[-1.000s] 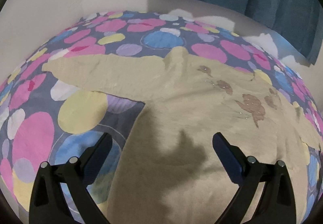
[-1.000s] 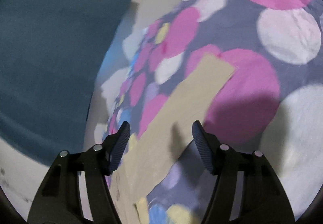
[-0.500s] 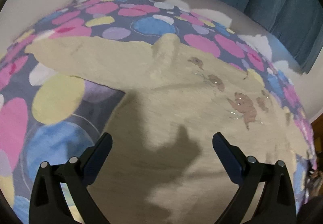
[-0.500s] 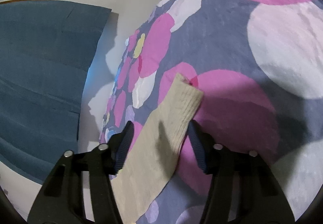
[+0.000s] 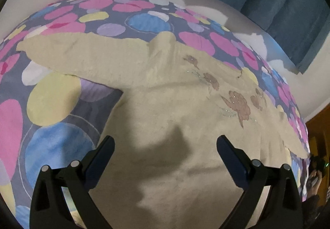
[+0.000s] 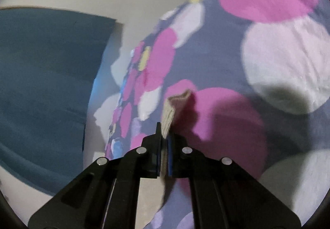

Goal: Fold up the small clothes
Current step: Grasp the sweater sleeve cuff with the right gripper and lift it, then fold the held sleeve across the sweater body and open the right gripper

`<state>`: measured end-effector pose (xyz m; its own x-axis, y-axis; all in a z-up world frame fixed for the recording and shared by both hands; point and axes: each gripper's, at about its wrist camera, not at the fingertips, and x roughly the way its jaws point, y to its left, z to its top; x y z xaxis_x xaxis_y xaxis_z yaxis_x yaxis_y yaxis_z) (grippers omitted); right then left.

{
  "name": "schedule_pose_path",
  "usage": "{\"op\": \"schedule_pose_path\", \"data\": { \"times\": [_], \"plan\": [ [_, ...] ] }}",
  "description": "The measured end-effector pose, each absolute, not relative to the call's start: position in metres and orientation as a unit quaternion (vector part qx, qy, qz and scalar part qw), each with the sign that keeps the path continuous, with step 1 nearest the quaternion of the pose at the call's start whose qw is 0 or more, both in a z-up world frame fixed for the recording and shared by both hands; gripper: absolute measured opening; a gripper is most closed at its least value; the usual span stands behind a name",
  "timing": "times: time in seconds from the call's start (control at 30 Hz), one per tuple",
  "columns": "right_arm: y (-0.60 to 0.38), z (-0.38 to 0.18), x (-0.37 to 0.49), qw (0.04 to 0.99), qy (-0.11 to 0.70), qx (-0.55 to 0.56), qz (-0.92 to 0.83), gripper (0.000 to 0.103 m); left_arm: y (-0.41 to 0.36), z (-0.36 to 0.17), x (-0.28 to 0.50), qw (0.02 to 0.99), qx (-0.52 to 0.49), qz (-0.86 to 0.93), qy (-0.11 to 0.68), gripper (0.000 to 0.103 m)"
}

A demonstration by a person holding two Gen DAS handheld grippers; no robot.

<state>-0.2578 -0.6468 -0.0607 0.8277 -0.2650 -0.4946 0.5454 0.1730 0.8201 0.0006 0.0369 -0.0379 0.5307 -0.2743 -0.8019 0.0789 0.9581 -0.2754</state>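
Between the pads of the right hand-held gripper (image 6: 164, 142) sits the cuff end of a beige sleeve (image 6: 172, 109), pinched tight with a short folded tab of knit poking out past the tips. Only that small bite of cloth is held, so a quick pull toward the middle could slide the soft knit free and drop the sleeve short of its fold line. The bedspread (image 6: 278, 68) with its coloured circles lies right under the cuff; whether a pinch of it is caught too is hidden, and if so it would lift with the sleeve and wrinkle the bed under the garment.

The left hand-held gripper (image 5: 165, 152) hangs wide open over the lower body of the beige sweater (image 5: 165, 105), holding nothing and pinning nothing. The sweater lies flat on the bed, front up with its brown motif (image 5: 237, 103) showing, the other sleeve (image 5: 82, 57) stretched out sideways. With the body unweighted, a drag on the gripped sleeve may tow the whole sweater across the slick cover and skew it.
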Motion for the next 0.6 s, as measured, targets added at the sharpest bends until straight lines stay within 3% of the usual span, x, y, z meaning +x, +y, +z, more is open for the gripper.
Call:
{"op": "schedule_pose_path", "data": {
  "times": [0.33,0.6],
  "plan": [
    [-0.516,0.072,-0.153,0.869,0.143,0.460,-0.110,0.004,0.067,-0.019,-0.002,0.889,-0.078,-0.071,0.445,0.099],
    [-0.353,0.099,-0.043,0.895,0.212,0.390,0.034,0.004,0.091,-0.002,-0.008,0.908,-0.064,-0.044,0.411,0.099]
  ]
}}
